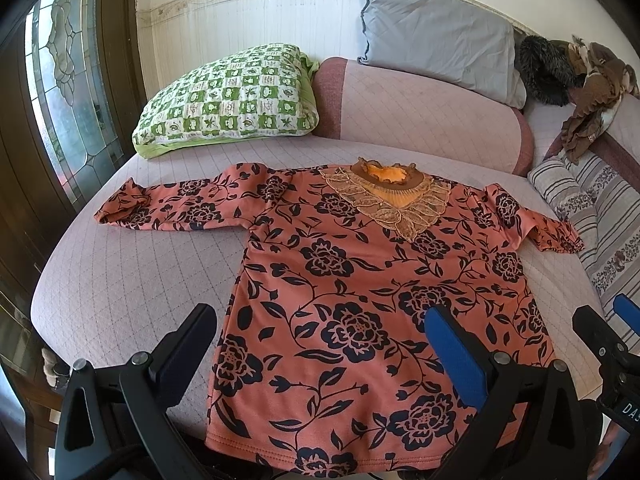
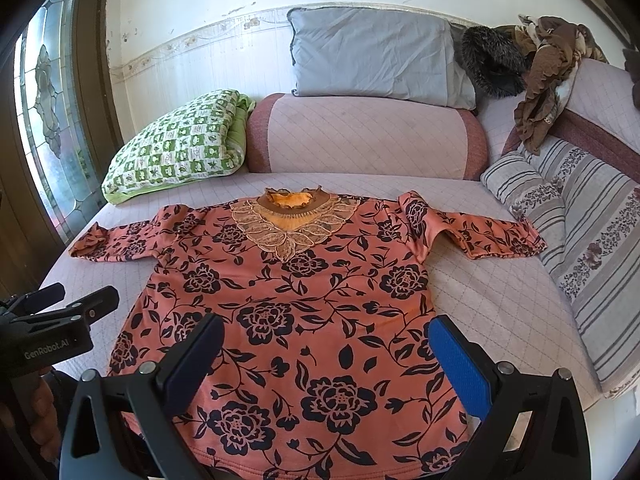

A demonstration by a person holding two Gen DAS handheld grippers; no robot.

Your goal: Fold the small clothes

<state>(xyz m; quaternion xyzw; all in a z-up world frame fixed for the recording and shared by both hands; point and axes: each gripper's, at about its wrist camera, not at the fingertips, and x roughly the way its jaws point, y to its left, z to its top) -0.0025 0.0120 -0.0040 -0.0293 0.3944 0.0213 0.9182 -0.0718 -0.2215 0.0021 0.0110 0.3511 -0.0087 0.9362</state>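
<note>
— The top (image 2: 304, 300)?
— Salmon-orange with dark navy roses and leaves, gold lace at an orange neck.
— And the bedding?
— Pale pink quilted cover (image 2: 500, 300), green-and-white checked pillow (image 2: 176, 148), grey-blue pillow (image 2: 372, 56), grey-striped floral cushion (image 2: 592, 264).

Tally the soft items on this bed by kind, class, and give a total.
Floral top: 1
Pillows: 3 (green checked, grey, striped)
Bolster: 1
Brown clothes heap: 1
Total: 6
</note>
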